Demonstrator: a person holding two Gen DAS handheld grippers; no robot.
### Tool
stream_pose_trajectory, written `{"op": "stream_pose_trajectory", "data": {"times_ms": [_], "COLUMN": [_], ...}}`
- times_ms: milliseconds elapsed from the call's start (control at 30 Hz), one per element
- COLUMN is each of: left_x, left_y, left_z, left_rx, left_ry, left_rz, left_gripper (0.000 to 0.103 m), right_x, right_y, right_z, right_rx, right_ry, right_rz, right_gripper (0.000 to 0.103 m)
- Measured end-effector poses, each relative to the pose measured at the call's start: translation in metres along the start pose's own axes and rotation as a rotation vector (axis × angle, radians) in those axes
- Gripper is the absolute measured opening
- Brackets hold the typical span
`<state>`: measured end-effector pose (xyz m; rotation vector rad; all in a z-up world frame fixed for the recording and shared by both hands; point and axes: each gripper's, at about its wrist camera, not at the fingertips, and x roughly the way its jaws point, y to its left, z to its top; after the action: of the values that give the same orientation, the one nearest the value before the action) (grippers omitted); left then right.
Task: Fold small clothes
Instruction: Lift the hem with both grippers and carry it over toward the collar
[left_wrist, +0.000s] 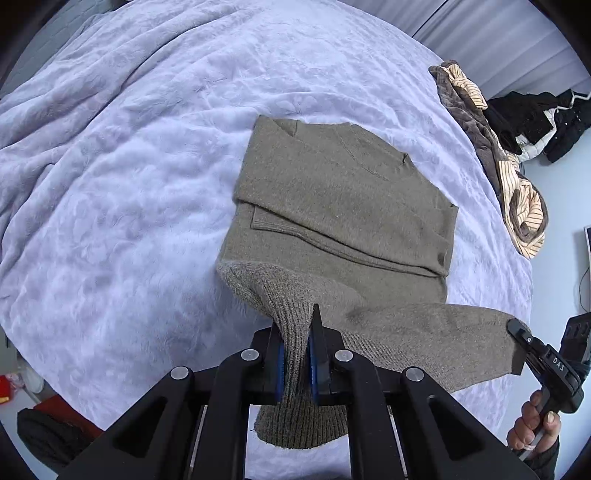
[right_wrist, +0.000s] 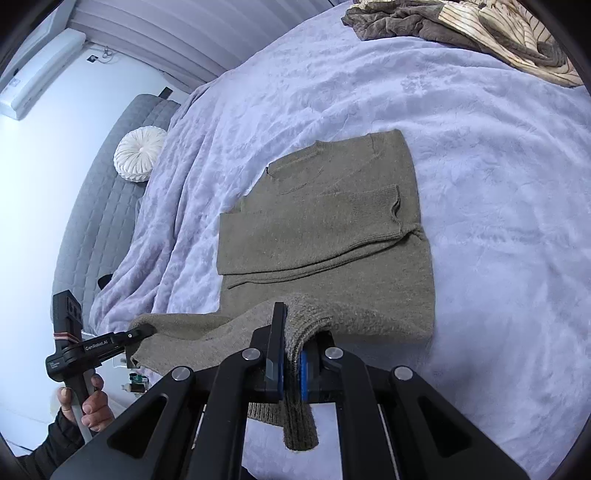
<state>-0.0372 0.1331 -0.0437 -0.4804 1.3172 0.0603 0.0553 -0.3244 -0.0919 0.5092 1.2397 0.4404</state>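
Observation:
An olive-grey knit sweater (left_wrist: 343, 199) lies on a lilac bedspread (left_wrist: 129, 166), sleeves folded across the body, neckline at the far end. My left gripper (left_wrist: 295, 332) is shut on the ribbed bottom hem at its left corner and lifts it. My right gripper (right_wrist: 291, 343) is shut on the hem's other corner; the sweater (right_wrist: 325, 229) lies beyond it. Each gripper shows in the other's view: the right one (left_wrist: 517, 332) at the far right, the left one (right_wrist: 138, 332) at the far left, both pinching the raised hem.
A pile of brown and cream striped clothes (left_wrist: 491, 155) lies at the bed's far edge, also in the right wrist view (right_wrist: 461, 26). Black garments (left_wrist: 535, 122) lie beyond it. A grey headboard (right_wrist: 103, 206) with a round white cushion (right_wrist: 140, 153) borders the bed.

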Motion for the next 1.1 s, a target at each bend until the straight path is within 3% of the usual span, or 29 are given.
{"op": "stream_pose_trajectory", "data": {"times_ms": [467, 900, 1100], "left_x": [-0.014, 0.002, 0.004], "left_y": [0.011, 0.022, 0.016], "left_z": [0.033, 0.04, 0.045], "left_rx": [-0.025, -0.028, 0.039], "left_ry": [-0.048, 0.019, 0.0], "left_rz": [-0.118, -0.246, -0.13], "left_gripper": [0.011, 0.009, 0.009], "right_x": [-0.012, -0.003, 0.001], "right_y": [0.025, 0.056, 0.06], "right_z": [0.014, 0.017, 0.022], "right_rx": [0.053, 0.019, 0.015], "right_ry": [-0.049, -0.046, -0.046], "right_rz": [-0.127, -0.211, -0.233], "right_gripper": [0.006, 0.006, 0.006]}}
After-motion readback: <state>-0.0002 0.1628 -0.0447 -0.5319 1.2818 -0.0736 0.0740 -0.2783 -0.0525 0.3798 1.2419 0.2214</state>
